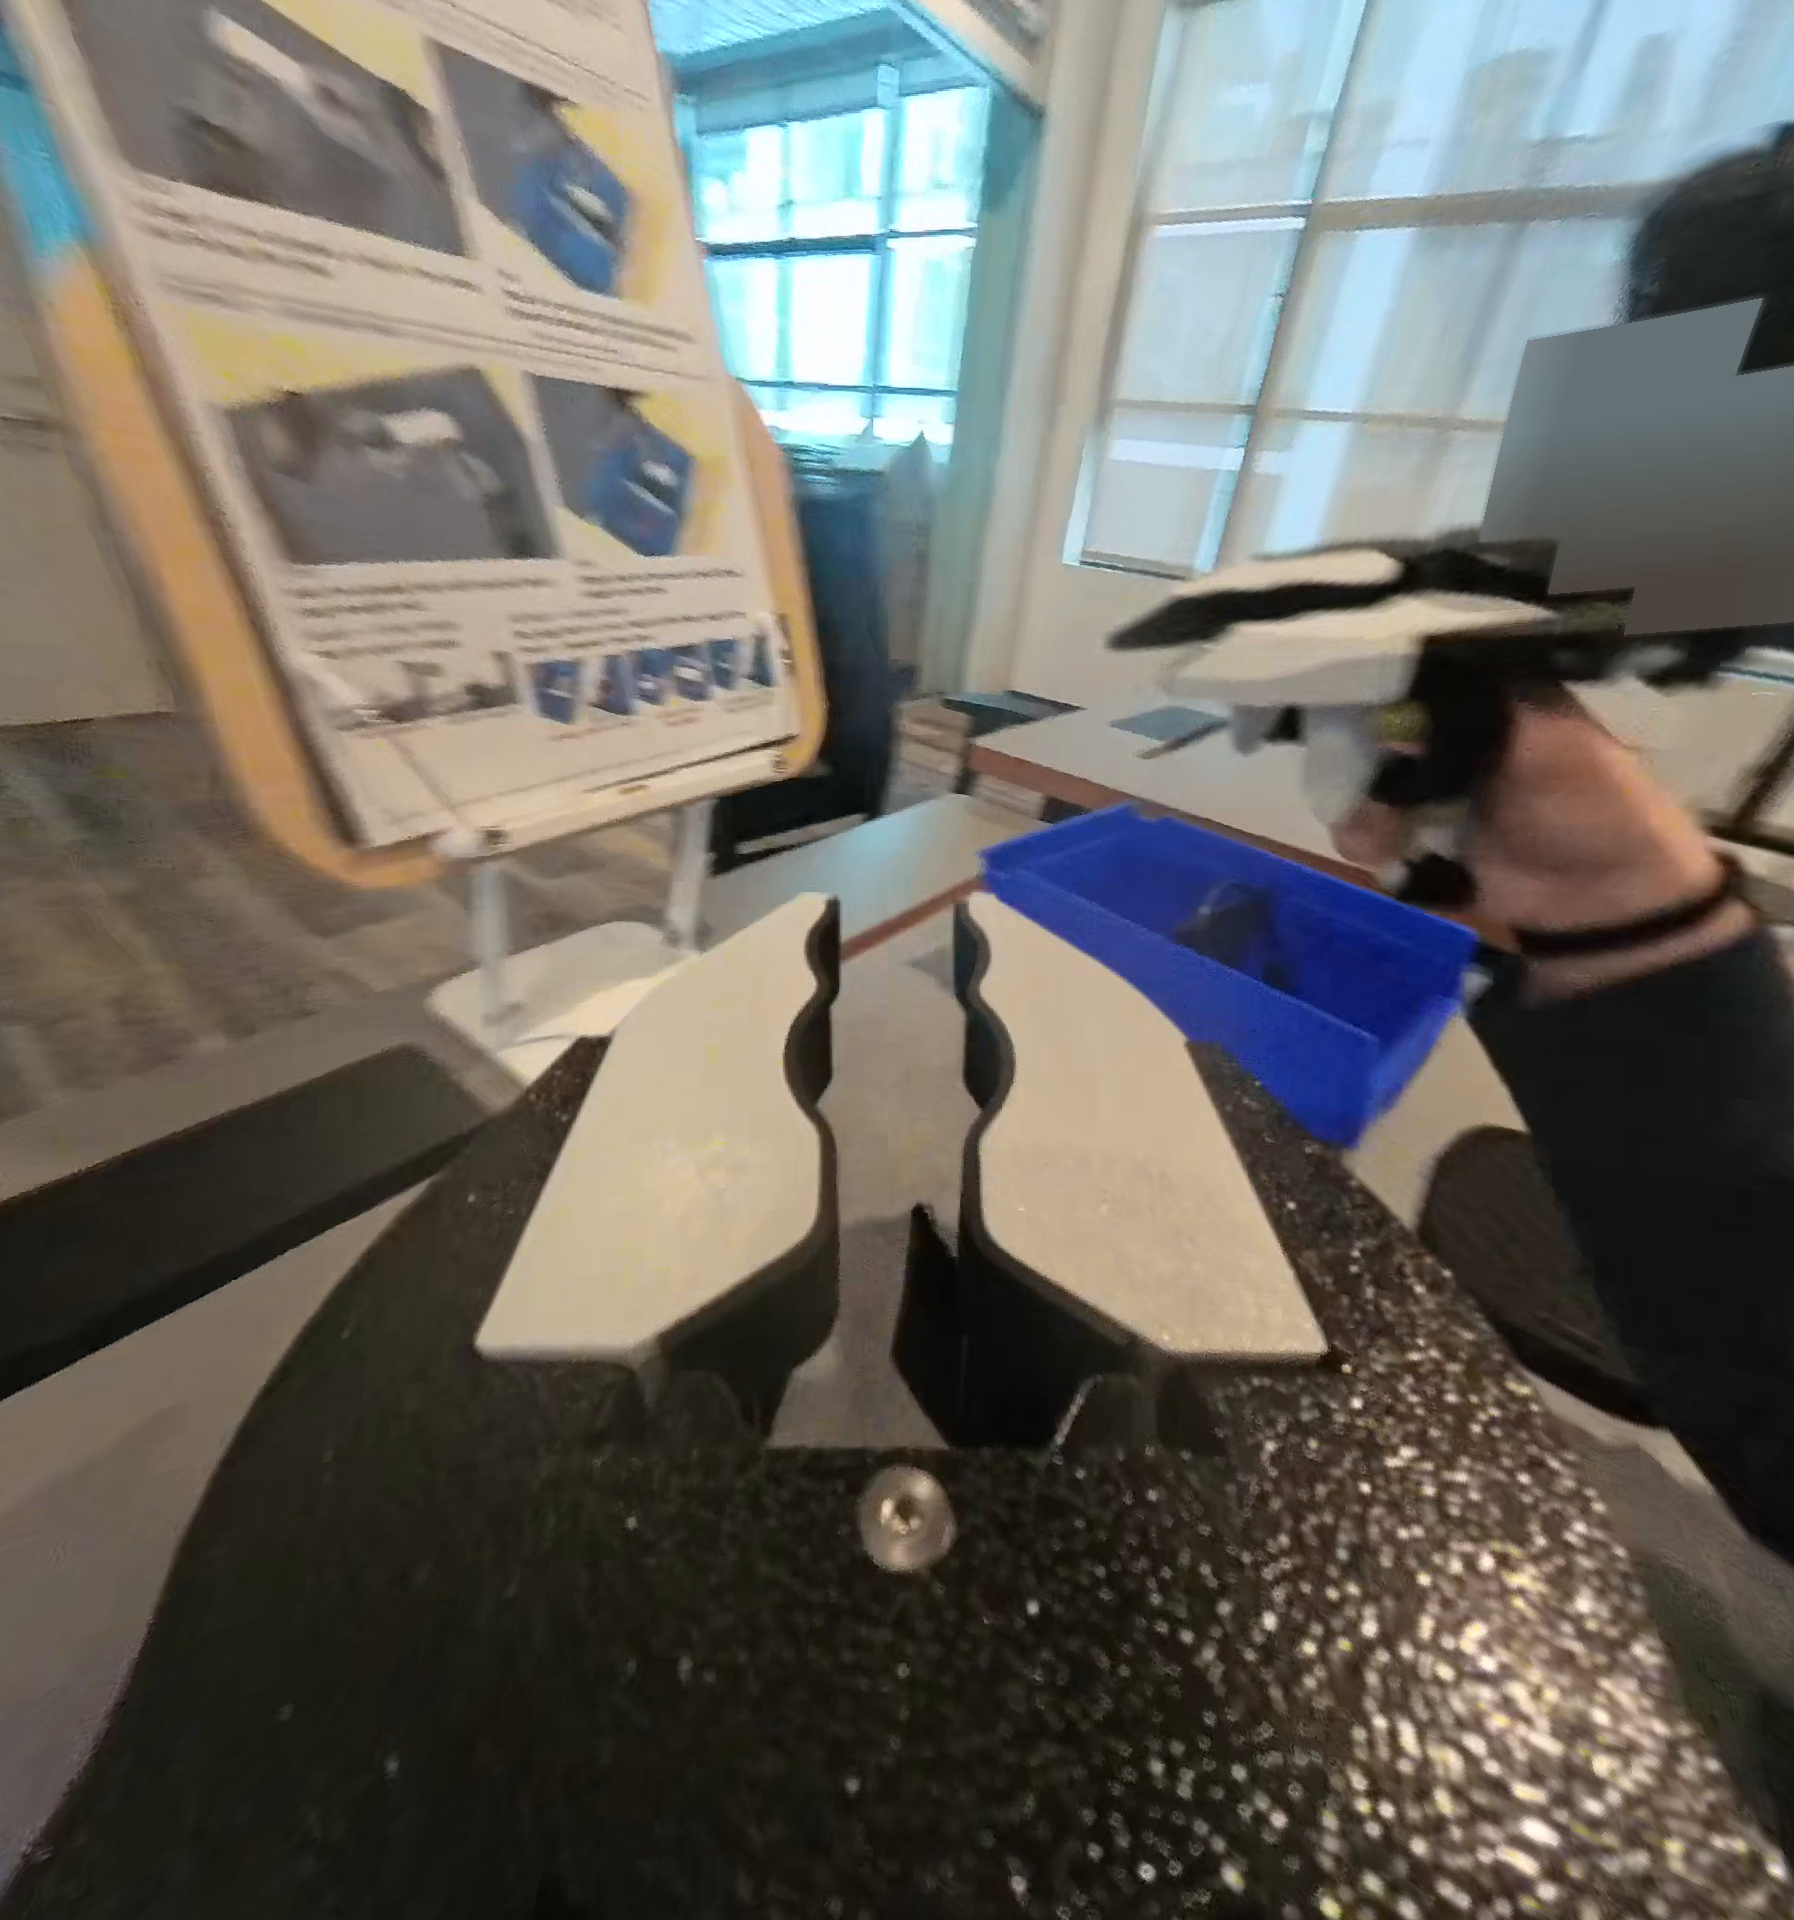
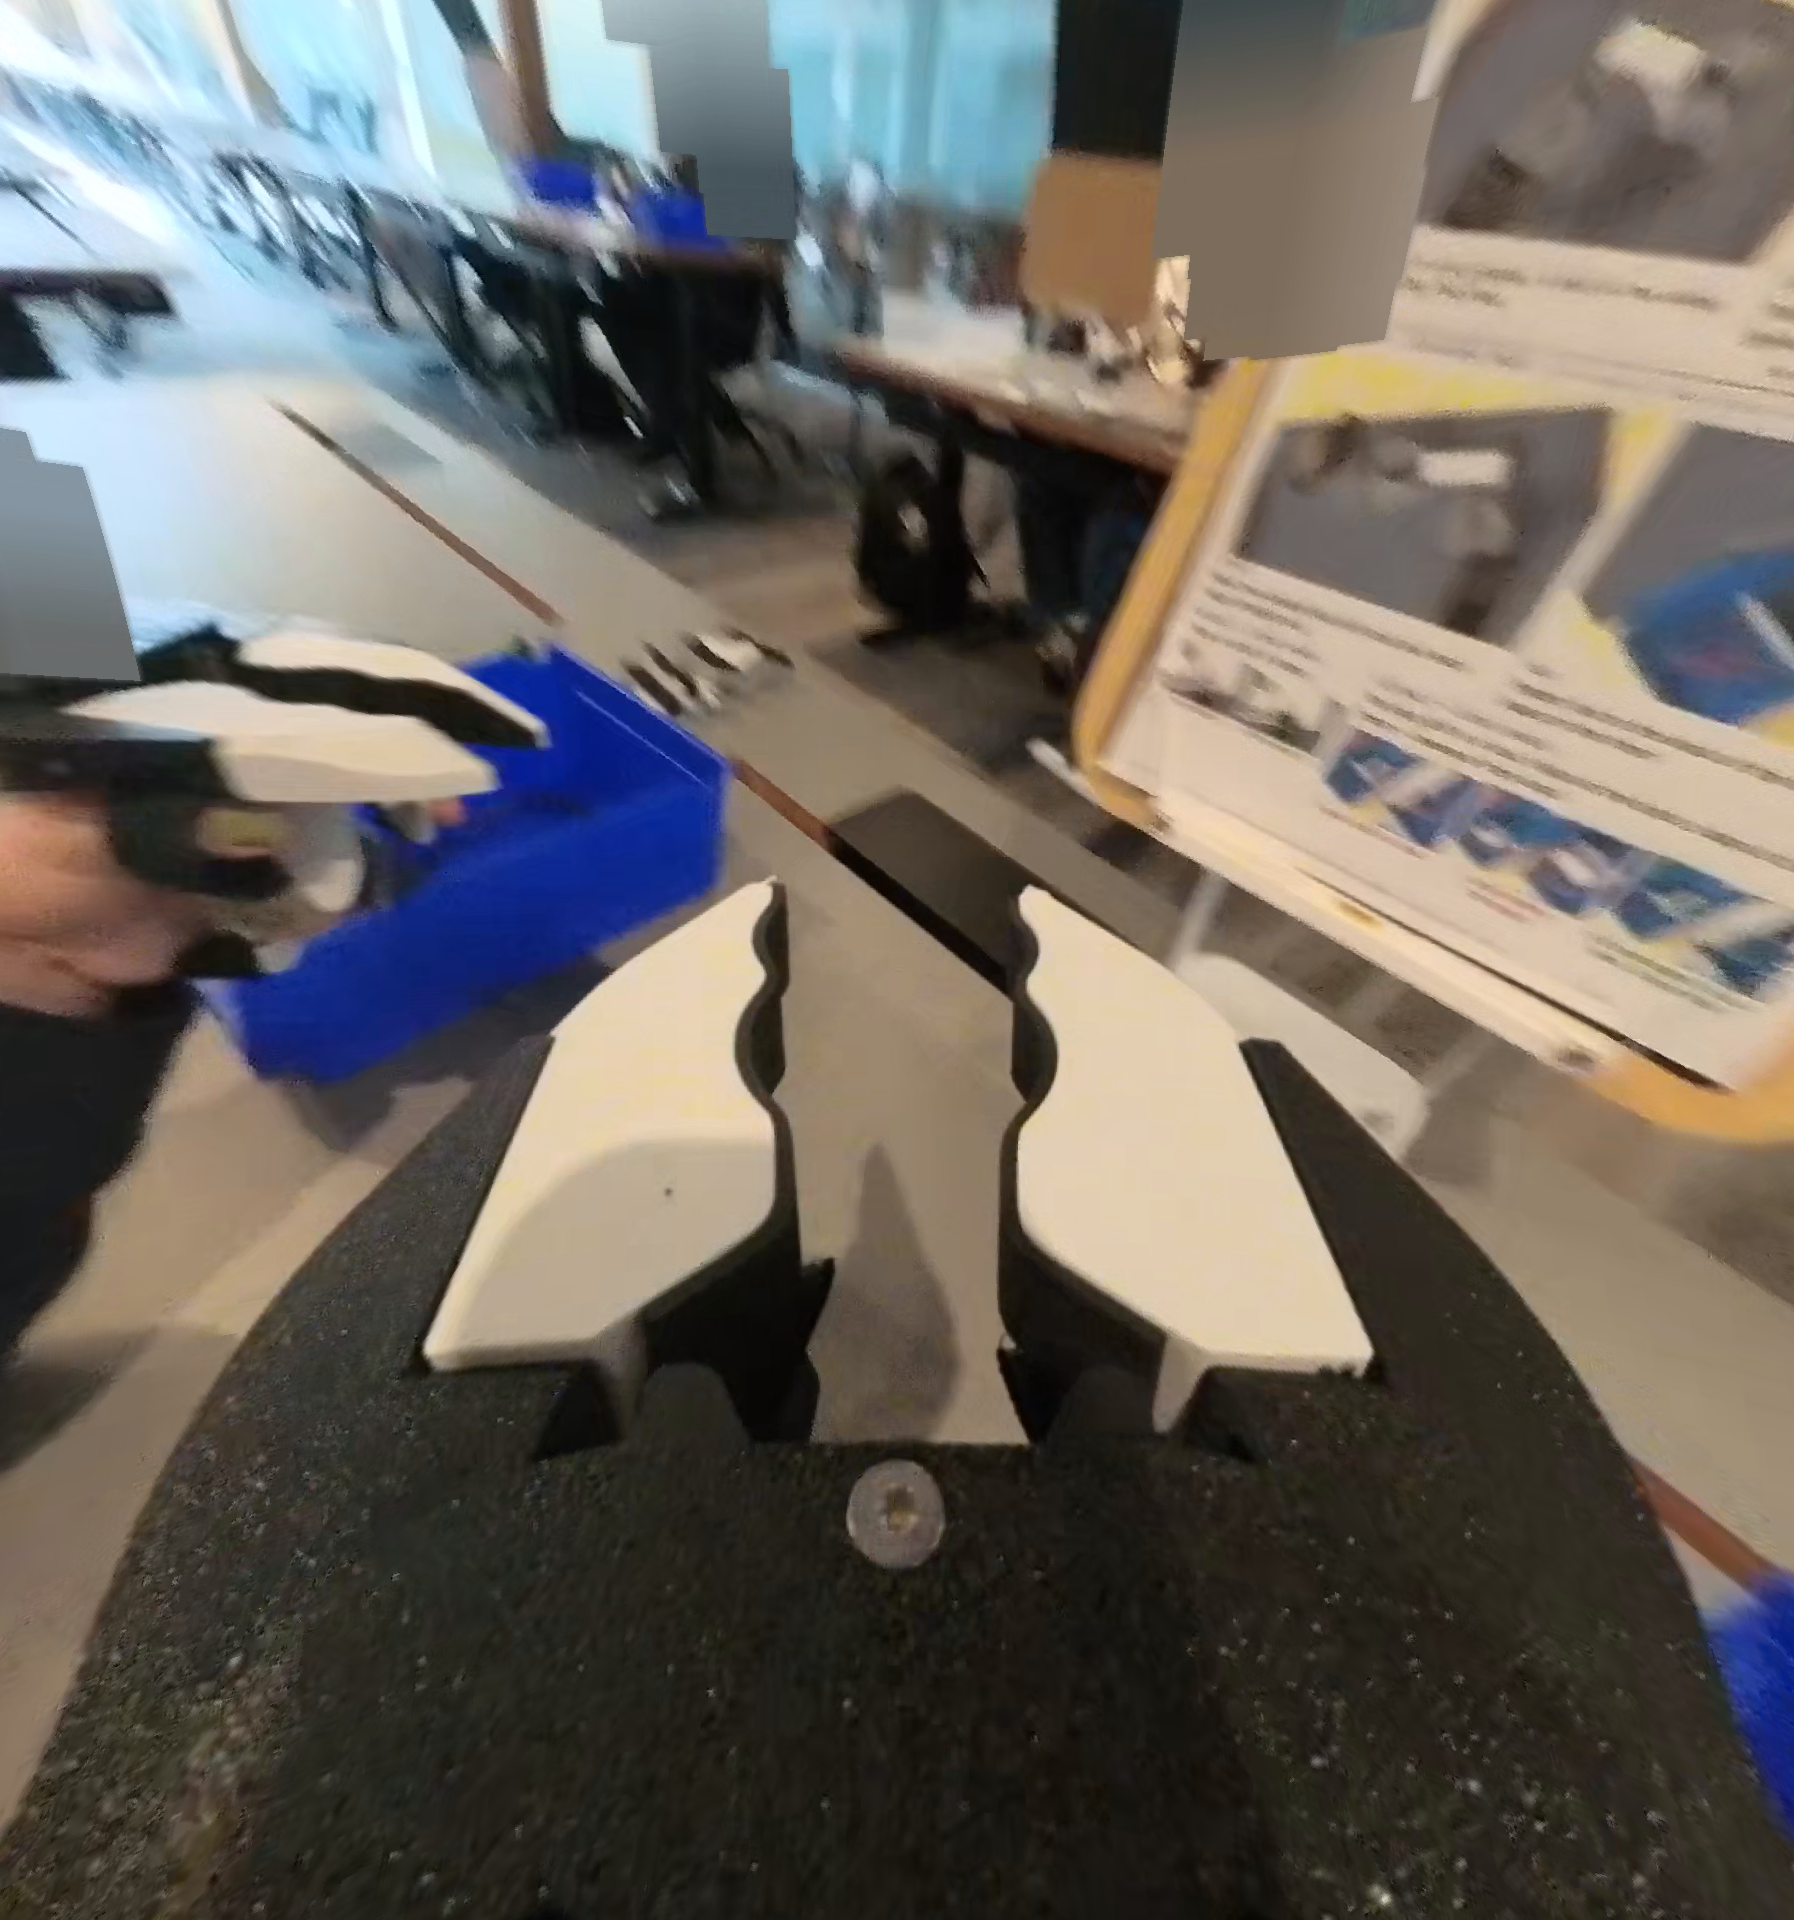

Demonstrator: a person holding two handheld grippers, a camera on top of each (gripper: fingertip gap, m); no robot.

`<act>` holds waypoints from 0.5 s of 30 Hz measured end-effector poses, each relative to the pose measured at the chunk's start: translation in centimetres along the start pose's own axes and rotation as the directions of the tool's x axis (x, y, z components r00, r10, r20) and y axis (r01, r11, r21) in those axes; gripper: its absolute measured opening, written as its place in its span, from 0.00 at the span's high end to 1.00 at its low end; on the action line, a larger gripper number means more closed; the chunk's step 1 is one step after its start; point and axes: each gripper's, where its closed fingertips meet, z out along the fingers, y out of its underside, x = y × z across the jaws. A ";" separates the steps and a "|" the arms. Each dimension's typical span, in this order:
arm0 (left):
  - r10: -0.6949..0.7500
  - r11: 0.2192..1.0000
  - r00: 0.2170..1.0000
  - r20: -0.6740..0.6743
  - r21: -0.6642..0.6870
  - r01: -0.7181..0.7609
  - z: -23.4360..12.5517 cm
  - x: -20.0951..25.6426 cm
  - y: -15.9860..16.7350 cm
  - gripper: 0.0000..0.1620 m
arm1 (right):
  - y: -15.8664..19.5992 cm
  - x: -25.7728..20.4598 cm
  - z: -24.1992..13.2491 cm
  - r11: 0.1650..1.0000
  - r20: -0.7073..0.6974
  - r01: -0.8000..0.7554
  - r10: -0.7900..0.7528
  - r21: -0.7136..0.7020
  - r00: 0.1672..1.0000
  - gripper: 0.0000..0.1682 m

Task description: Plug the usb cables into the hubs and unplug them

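Observation:
No usb cable or hub shows clearly; both views are blurred. My left gripper (image 1: 898, 925) is open and empty, held above the grey table (image 1: 893, 1039). My right gripper (image 2: 898, 904) is open and empty, also above the table (image 2: 249, 499). A blue bin (image 1: 1236, 966) stands just right of and beyond the left gripper; something dark lies in it that I cannot identify. In the right wrist view the bin (image 2: 560, 883) is to the left. The right gripper (image 1: 1288, 634) shows in a hand above the bin. The left gripper (image 2: 301, 738) shows over the bin too.
An instruction board (image 1: 405, 416) on a white stand rises at the table's far side, close to the right gripper (image 2: 1495, 623). A black mat (image 1: 197, 1195) lies on the table (image 2: 924, 862). Another blue object (image 2: 1786, 1714) is at the lower right. Tables and chairs stand behind.

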 end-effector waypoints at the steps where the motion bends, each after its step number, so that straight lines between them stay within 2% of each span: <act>1: 0.007 1.000 0.998 0.065 0.007 -0.008 -1.2 -1.0 -0.5 0.87 | -0.3 -1.4 0.4 0.999 0.028 -0.018 0.017 0.044 0.999 0.76; 4: 0.006 0.999 0.964 0.268 0.048 -0.020 -5.9 -4.0 -1.9 0.88 | -0.6 -4.1 1.4 0.986 0.111 -0.086 0.070 0.145 0.991 0.77; 8: -0.017 0.997 0.876 0.481 0.071 -0.019 -12.6 -7.9 -2.2 0.90 | 0.0 -5.1 2.3 0.973 0.184 -0.131 0.096 0.189 0.978 0.79; 11: -0.093 0.995 0.799 0.594 0.090 0.048 -16.9 -10.6 -1.0 0.90 | 0.5 -4.6 3.0 0.971 0.216 -0.168 0.130 0.169 0.968 0.79; 13: -0.115 0.993 0.751 0.650 0.056 0.103 -19.0 -12.0 0.5 0.89 | 0.6 -4.4 3.0 0.967 0.240 -0.189 0.145 0.173 0.960 0.79; 15: -0.097 0.988 0.680 0.727 -0.014 0.155 -21.0 -13.4 2.6 0.96 | 0.6 -4.1 2.8 0.964 0.247 -0.192 0.143 0.184 0.958 0.79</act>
